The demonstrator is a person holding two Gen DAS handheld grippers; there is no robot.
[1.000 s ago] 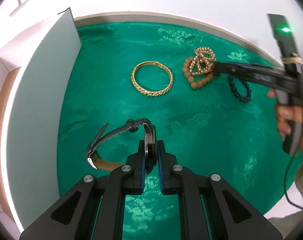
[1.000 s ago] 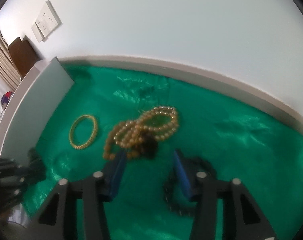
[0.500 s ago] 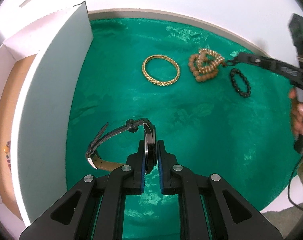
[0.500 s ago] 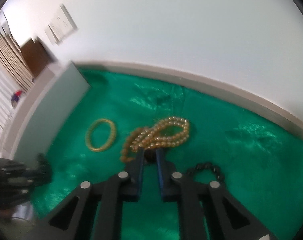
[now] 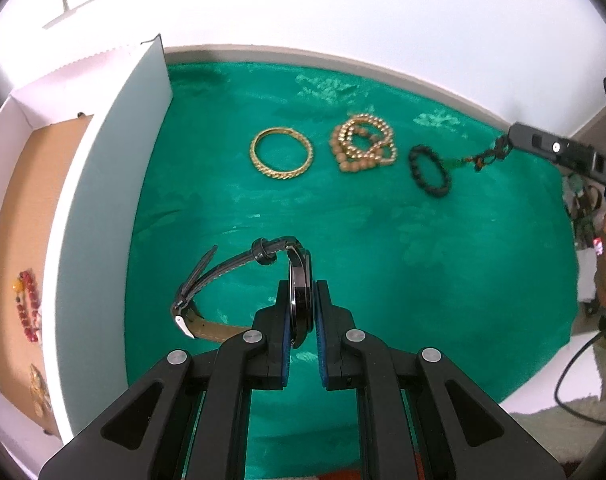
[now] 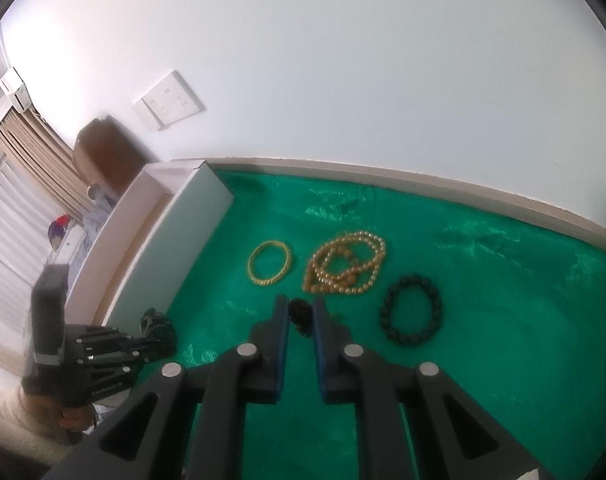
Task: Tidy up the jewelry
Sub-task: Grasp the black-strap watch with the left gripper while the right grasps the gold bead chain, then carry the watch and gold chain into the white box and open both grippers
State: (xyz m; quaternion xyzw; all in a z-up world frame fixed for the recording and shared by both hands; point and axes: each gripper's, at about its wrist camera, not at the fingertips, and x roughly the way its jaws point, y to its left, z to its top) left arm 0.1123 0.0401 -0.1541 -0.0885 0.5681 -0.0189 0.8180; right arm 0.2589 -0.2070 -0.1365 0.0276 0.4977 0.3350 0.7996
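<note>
Left claw [image 5: 302,312], seen from its own wrist camera, is clenched on the case of a wristwatch [image 5: 299,284], whose strap [image 5: 215,276] hangs out to the left over the green cloth [image 5: 383,264] on the tabletop. Just left of the strap stands the white box [image 5: 103,208], with red beads [image 5: 28,304] already lying on its brown floor. To do this step well, I would carry the watch over the box wall high enough that the dangling strap clears the rim, then lower it before letting go. Far right in this view, the right claw [image 5: 507,142] grips a dark knotted cord [image 5: 485,156] with a green piece, held above the cloth

From the right wrist camera, the right claw [image 6: 301,316] is clenched on that dark knot [image 6: 301,315]. On the cloth beyond lie 3 pieces: a gold bangle [image 6: 269,263], a heap of tan beads [image 6: 345,263] and a black bead bracelet [image 6: 411,309], each apart from the others. My advice is to let the left claw [image 6: 159,326] reach the box first, so the 2 do not crowd at the rim
</note>
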